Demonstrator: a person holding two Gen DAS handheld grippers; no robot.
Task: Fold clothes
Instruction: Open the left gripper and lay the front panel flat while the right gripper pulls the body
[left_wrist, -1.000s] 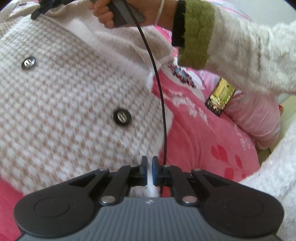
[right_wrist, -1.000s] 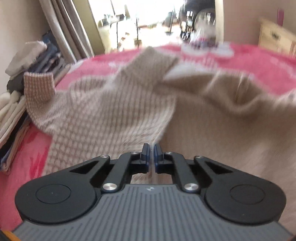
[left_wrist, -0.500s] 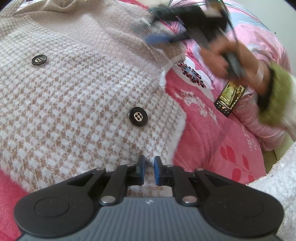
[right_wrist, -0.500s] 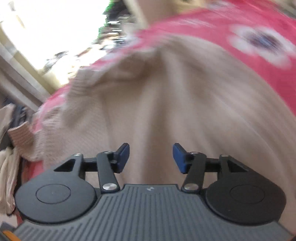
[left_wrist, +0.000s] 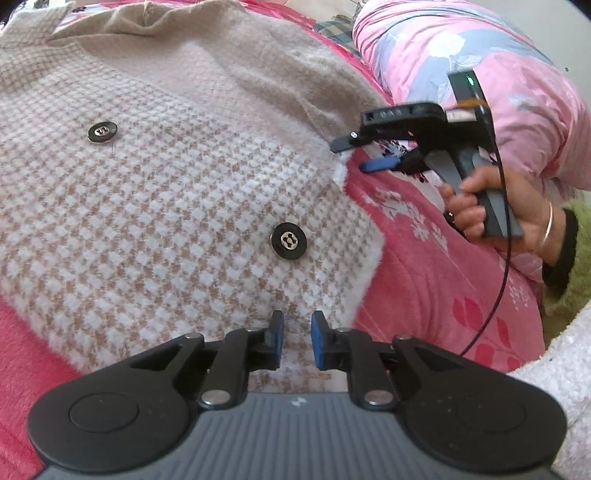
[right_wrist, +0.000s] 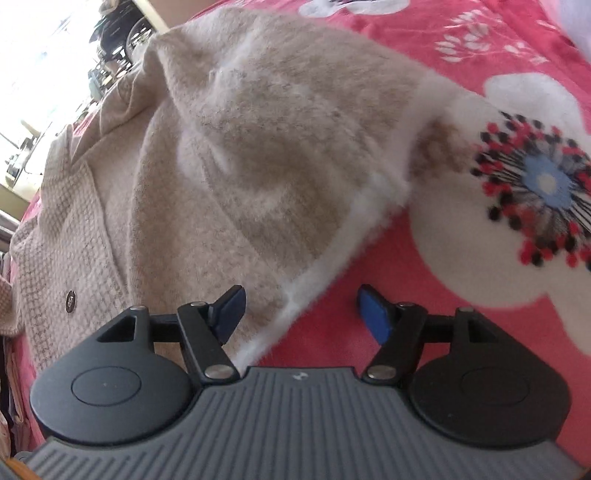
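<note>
Cardigan (left_wrist: 166, 177) on pink bedspread (left_wrist: 424, 280)

Ahead of the left gripper (left_wrist: 295, 339), whose jaws are black with blue pads, lies a cardigan (left_wrist: 166, 206) in a small beige-and-white check with a fuzzy white edge and two black round buttons (left_wrist: 288, 241) with silver centres. Beyond the check its folded-over part is plain beige. To the right of those jaws the blanket (left_wrist: 424, 280) is bright pink with white sprigs and red leaves, and a quilt (left_wrist: 498, 66) beyond it is pale pink with grey-blue and white flowers. The right gripper (right_wrist: 299, 312) is black and grey with blue pads; right of its jaws the blanket shows a white flower with a blue, red and black centre. The person's sleeve (left_wrist: 576, 258) is green with a black cuff.
</note>
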